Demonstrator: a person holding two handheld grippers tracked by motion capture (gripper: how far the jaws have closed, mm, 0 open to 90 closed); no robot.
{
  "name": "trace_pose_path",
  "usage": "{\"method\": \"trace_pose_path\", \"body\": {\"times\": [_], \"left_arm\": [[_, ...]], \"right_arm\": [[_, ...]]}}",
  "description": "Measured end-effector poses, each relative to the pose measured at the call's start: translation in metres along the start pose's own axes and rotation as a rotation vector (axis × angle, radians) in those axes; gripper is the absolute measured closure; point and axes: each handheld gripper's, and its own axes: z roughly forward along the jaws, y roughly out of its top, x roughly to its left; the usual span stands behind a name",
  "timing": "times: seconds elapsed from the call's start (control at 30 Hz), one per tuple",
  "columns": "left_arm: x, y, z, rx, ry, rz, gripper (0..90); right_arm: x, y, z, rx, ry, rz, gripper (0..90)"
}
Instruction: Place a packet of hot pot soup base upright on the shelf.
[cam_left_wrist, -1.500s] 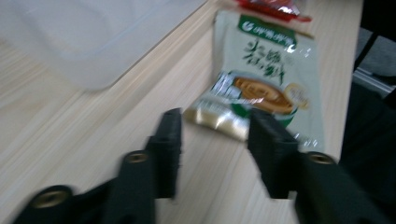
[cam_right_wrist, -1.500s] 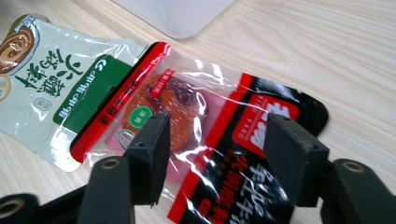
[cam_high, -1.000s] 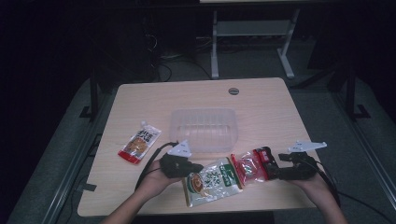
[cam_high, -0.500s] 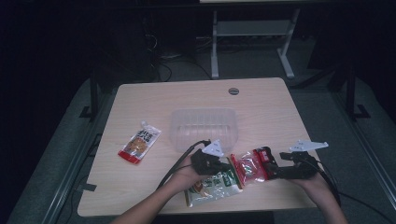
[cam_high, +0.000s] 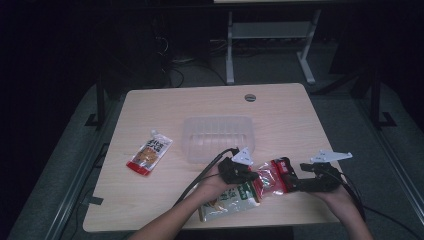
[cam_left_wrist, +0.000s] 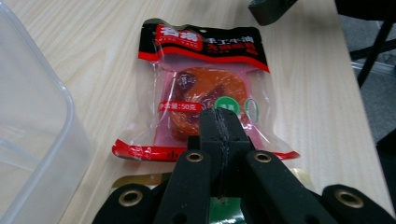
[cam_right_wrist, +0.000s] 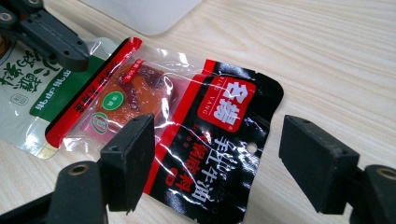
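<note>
The red snack packet (cam_high: 272, 176) lay flat on the bench (cam_high: 165, 105), overlapping a green packet (cam_high: 231, 199). The left gripper (cam_left_wrist: 219, 128) hovered over it, fingers pressed together and empty. The right gripper (cam_right_wrist: 215, 161) straddled its black end, fingers wide apart.

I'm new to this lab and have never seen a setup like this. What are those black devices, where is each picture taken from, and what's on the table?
There is no robot here: a person holds a hand-held two-jaw gripper in each hand. The high view looks down on the wooden table. The other two pictures come from cameras riding on each gripper, looking along its black jaws.

On the table lie a clear plastic container, an orange snack pouch at the left, a green-and-white packet and a red-and-black snack packet overlapping it.

The left gripper has its jaws shut, its tip over the red-and-black packet. The right gripper is open, its jaws either side of that packet's black end. Nothing is lifted.
</note>
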Motion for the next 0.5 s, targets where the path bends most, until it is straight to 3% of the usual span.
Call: {"method": "trace_pose_path", "body": {"times": [0.5], "left_arm": [[0.0, -0.007, 0.013, 0.071, 0.017, 0.015, 89.7]], "right_arm": [[-0.003, 0.002, -0.006, -0.027, 0.002, 0.029, 23.4]]}}
